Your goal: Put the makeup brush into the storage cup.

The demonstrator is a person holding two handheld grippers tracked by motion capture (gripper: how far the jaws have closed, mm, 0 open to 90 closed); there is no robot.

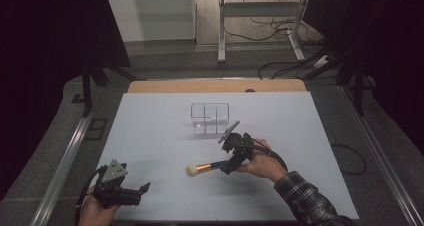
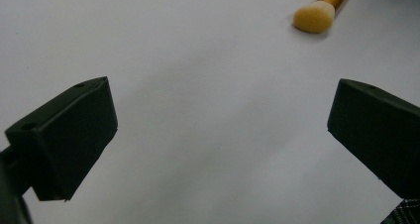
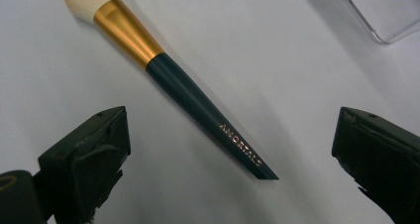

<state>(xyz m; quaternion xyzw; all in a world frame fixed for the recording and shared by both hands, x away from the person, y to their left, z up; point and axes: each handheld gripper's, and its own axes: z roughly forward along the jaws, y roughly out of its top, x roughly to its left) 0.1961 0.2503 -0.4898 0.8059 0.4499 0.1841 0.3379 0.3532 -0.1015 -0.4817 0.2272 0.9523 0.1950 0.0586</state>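
At the near-left corner of the white counter (image 1: 150,121) the left tool (image 1: 141,190) rests low in the person's hand, jaws spread wide with nothing between them; in the left gripper view only bare counter lies between them, and the pale brush head sits well ahead and to one side.

Moving right, the makeup brush (image 1: 206,167) lies flat on the counter, its long axis running roughly left to right: fluffy cream bristles at the left end, then a shiny gold ferrule, then a slim dark tapered handle (lettered near its cut-off tip) pointing toward the right tool.

The right tool (image 1: 227,167) hovers right at the handle end, jaws wide apart and holding nothing. In the right gripper view the handle (image 3: 208,116) runs diagonally between the jaws, tip nearest the camera. So the right hand is clearly the nearer one, and closing should likely catch the handle across its width.

Behind, farther back, stands a clear acrylic divided organizer (image 1: 210,118), hard-walled and apparently empty.
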